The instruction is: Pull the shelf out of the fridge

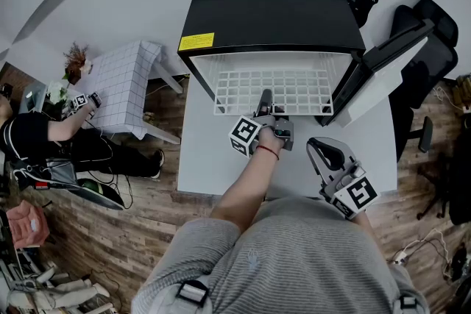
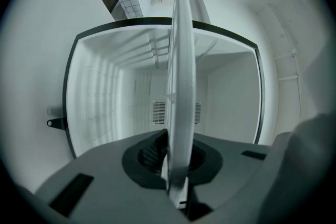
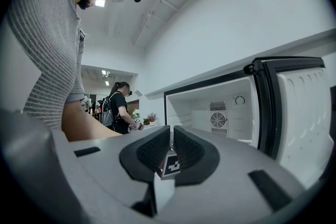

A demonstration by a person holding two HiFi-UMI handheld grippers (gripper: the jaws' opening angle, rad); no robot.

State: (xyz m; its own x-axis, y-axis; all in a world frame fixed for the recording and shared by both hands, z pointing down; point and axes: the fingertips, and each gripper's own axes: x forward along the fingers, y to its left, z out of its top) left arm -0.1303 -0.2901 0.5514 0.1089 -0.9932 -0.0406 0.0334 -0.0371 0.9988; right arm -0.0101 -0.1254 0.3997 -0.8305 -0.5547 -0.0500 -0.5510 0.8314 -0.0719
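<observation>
One white table (image 1: pixel 200 162) on wood flooring (image 1: pixel 110 228) carries the black fridge (image 1: pixel 268 7), its door (image 1: pixel 383 66) swung open at right. The left gripper (image 1: pixel 265 101) is clamped on the front edge of the white wire shelf (image 1: pixel 302 84), which juts partly out over the tabletop. The right gripper (image 1: pixel 321 148), jaws together and empty, hangs near the table's front edge, bare tabletop around it.

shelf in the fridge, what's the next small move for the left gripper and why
Probably draw the shelf straight out toward the person with the left gripper. Its jaws are shut on the shelf's front edge, the fridge door stands open, and the shelf's rear looks to be inside the cabinet.
</observation>
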